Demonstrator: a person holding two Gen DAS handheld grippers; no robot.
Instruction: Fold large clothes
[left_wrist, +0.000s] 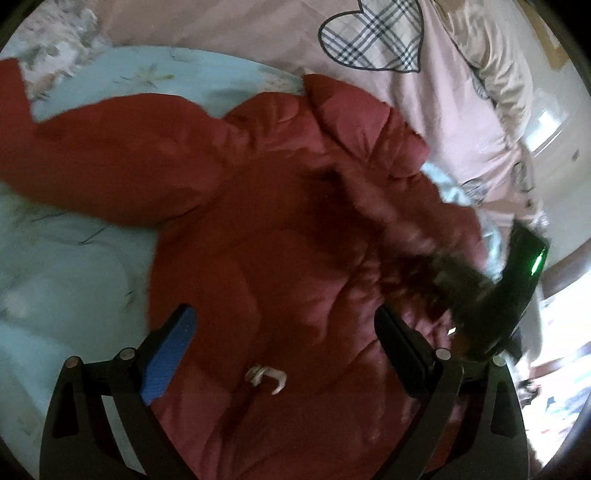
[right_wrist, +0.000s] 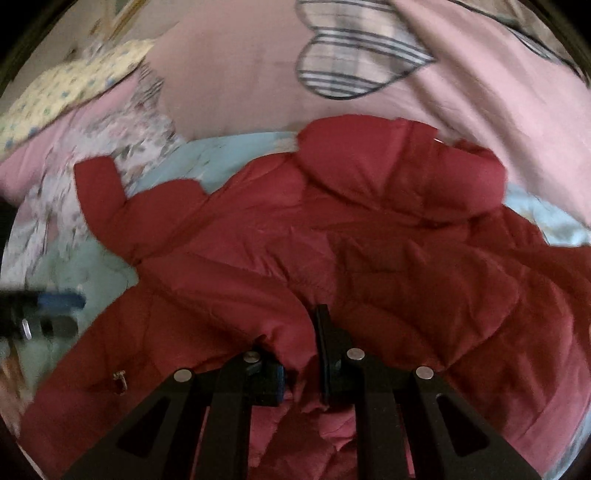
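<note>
One red puffer jacket (right_wrist: 295, 258) sprawls across the bed (left_wrist: 74, 258), sleeve (left_wrist: 110, 158) flung toward ten o'clock, hood (right_wrist: 399, 173) at twelve. It looks bulky, soft and springy, probably slick-shelled, so a hem or cuff seam should give the surest hold. Right hand-held gripper (right_wrist: 303, 373) pinches a fold of it; left hand-held gripper (left_wrist: 284, 354) hovers spread wide, holding nothing.

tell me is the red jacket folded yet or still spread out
Mostly spread: the red jacket lies across the bed, one sleeve stretched sideways; the right gripper pinches one part.
</note>
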